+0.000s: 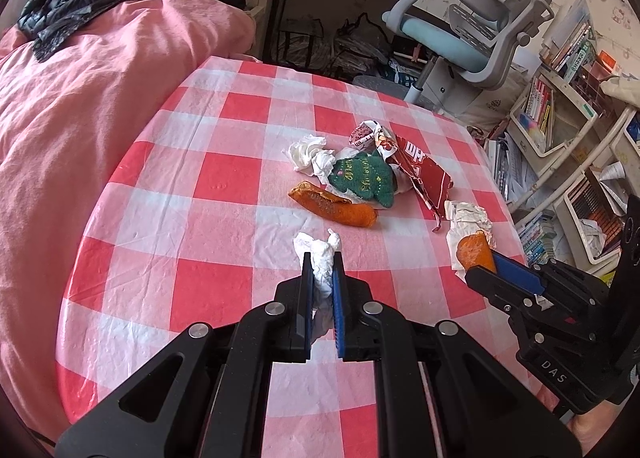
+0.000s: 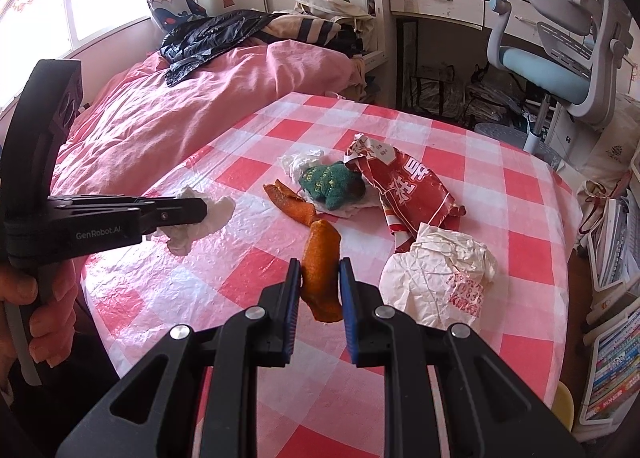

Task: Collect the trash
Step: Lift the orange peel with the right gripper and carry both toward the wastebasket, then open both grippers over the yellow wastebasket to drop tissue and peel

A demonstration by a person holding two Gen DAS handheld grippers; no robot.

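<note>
My left gripper (image 1: 322,258) is shut on a crumpled white tissue (image 1: 320,262) over the red-checked tablecloth (image 1: 200,218); it also shows in the right wrist view (image 2: 200,214) at the left. My right gripper (image 2: 320,266) is shut on an orange peel (image 2: 320,270); the same peel shows in the left wrist view (image 1: 474,252). On the table lie another orange peel (image 1: 336,206), a green knitted cloth (image 1: 366,178), a torn red wrapper (image 1: 424,174), white tissues (image 1: 308,152) and a crumpled white paper bag (image 2: 436,278).
A bed with a pink quilt (image 1: 80,98) lies left of the table, with a black plastic bag (image 1: 72,6) on it. A grey and blue desk chair (image 1: 480,30) stands behind. Shelves of books (image 1: 560,118) are at the right.
</note>
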